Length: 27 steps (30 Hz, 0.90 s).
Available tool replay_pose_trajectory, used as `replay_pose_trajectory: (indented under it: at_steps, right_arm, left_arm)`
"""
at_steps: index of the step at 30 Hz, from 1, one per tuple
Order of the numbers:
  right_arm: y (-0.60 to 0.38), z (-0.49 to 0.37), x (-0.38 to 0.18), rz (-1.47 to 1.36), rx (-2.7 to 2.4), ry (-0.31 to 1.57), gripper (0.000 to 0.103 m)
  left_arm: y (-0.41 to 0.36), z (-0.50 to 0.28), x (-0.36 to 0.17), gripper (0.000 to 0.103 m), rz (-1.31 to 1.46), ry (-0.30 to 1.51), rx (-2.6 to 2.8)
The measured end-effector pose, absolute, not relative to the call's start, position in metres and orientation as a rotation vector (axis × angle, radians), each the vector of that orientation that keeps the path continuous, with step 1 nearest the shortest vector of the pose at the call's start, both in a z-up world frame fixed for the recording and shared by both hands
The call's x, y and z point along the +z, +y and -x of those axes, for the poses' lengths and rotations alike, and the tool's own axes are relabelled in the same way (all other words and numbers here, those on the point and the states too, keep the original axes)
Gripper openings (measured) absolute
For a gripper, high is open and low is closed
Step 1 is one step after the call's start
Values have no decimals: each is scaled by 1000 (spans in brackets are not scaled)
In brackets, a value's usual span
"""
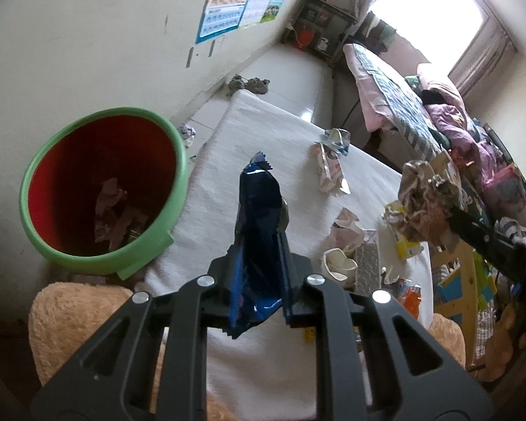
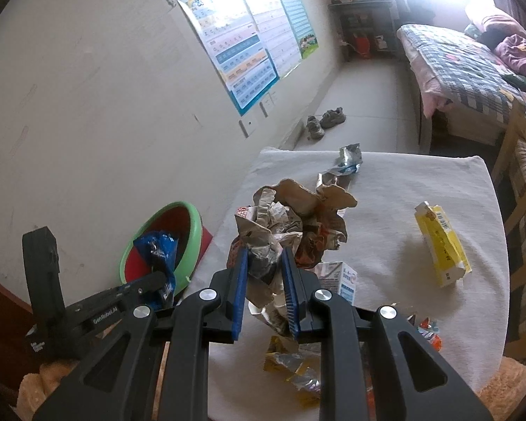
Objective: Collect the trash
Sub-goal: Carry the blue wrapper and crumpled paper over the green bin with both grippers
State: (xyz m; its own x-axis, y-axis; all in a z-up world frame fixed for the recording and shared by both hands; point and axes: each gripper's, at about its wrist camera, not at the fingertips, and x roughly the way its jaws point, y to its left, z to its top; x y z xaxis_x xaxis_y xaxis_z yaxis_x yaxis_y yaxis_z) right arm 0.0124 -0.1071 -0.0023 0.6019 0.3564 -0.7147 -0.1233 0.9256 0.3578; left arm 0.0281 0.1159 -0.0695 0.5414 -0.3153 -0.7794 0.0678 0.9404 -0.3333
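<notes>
My left gripper (image 1: 259, 242) clamped on blue wrapper (image 1: 259, 210), wrapper standing up between jaws, above white table (image 1: 263, 126). My right gripper (image 2: 263, 266) clamped on crumpled paper wad (image 2: 291, 217), raised over table. Bin (image 1: 101, 189), green rim, red inside, just beside table's left edge, some scraps at bottom. On table: yellow carton (image 2: 442, 245), silver wrappers (image 2: 349, 159) at far edge, white cup (image 1: 338, 263), small carton (image 2: 343, 277).

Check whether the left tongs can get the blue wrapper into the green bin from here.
Probably yes. The left tongs are shut on the blue wrapper, lifted off the table, and the green bin sits open just beside them with nothing in between.
</notes>
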Motion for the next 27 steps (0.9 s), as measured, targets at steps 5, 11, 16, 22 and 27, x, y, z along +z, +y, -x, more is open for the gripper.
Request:
replay_pose_trajectory:
  at_steps: [5,11,16,22,27]
  right_arm:
    - [-99,-13,-5,-267,295,895,19]
    - [-84,-17,-6,-232,312,908,19]
    - [-67,-18,-9,-197,331,924,19]
    - [-35,-22,-11,-135,380,918,19]
    - [-6,-31,-10,-79,429,891,19]
  left_arm:
    - [129,-29,-72,17,298,970,-199]
    - [144,-30,-74,17,330,963,-173]
    - [157,-30,-81,17,360,966,-161]
    - [172,-28,-83,17,384,959,-135]
    - [198,-26,-79,17,400,933,-73]
